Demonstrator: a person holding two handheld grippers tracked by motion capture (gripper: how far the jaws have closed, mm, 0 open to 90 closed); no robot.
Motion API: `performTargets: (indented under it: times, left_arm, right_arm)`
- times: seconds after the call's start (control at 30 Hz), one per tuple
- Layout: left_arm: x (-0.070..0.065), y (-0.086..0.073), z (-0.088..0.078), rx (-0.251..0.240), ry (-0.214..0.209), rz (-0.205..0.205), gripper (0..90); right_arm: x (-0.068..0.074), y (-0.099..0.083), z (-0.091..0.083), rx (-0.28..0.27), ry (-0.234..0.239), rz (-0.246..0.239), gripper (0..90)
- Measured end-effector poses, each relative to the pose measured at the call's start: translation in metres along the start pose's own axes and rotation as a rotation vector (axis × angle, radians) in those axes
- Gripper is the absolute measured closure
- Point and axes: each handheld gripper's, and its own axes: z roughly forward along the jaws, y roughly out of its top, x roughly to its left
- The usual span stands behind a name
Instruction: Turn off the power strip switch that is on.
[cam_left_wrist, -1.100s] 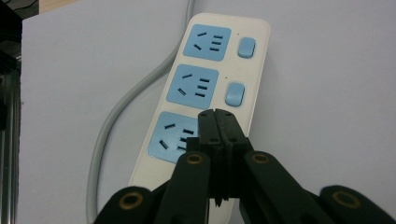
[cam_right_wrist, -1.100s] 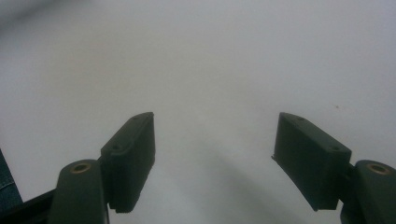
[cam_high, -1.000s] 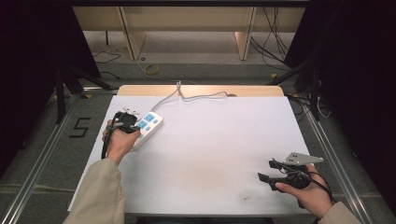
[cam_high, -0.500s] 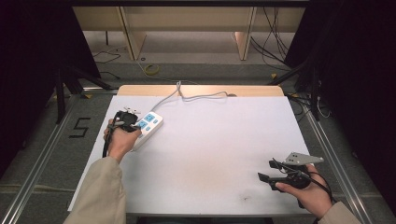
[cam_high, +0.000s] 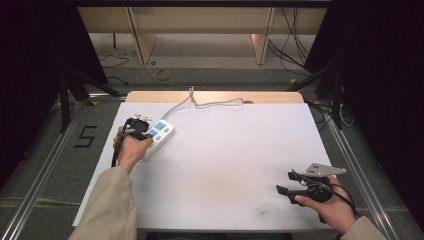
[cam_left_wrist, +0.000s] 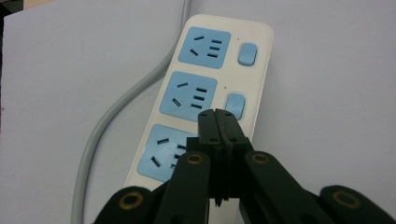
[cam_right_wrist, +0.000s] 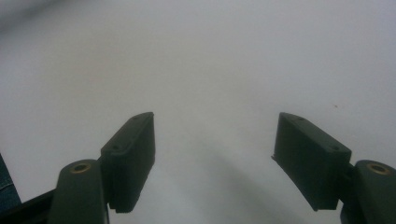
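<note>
White board covers the table, with dark floor and cabling beyond its far edge.

Power strip lies at the board's far left, long axis running diagonally away from the person, its grey cord leaving the far end toward the back edge. Three blue sockets and two blue switches are visible in the left gripper view; the near end of the strip is cut off behind the jaws.

Left gripper: jaws pressed together, nothing between them, tips over the strip just beside the middle switch. Whether the tips touch the casing cannot be told. In the high view the left gripper sits directly over the strip's near end, the hand covering that part.

Right gripper: at the board's near right, well apart from the strip, jaws spread wide and empty; its own view looks onto bare board.

Judgement: the left hand is far the nearer, and the closed tips look set to press a switch. A third switch, if present, is hidden.
</note>
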Motion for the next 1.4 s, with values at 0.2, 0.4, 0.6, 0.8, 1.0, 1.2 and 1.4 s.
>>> performTargets:
  times: [0.2,0.4,0.6,0.8,1.0,1.2,1.4]
  left_arm:
    - [-0.0009,-0.0005,0.0022,0.03,-0.003,0.019,89.8]
    - [-0.0007,-0.0016,0.0032,0.043,0.0,0.022,89.8]
    - [-0.002,-0.0022,0.0038,0.061,0.0,0.043,89.8]
    - [-0.0026,-0.0027,0.0051,0.079,-0.001,0.061,89.8]
    - [-0.0024,-0.0033,0.006,0.083,0.001,0.067,89.8]
    - [-0.0028,-0.0033,0.0062,0.082,-0.002,0.067,89.8]
    - [-0.0027,-0.0037,0.0071,0.091,-0.003,0.069,89.8]
  right_arm:
    - [-0.0002,-0.0001,-0.0002,-0.001,0.0,-0.001,29.8]
    - [-0.0001,-0.0001,-0.0003,-0.001,-0.001,-0.001,29.8]
    - [0.0,0.0,-0.0007,0.003,-0.001,-0.002,29.8]
    - [0.0001,0.0,-0.0007,0.001,-0.001,-0.002,29.8]
    - [0.0003,0.0001,-0.0007,0.001,-0.001,-0.002,29.8]
    - [0.0003,0.0001,-0.0007,0.0,0.0,-0.002,29.9]
    - [0.0002,0.0001,-0.0008,0.0,-0.001,-0.002,29.9]
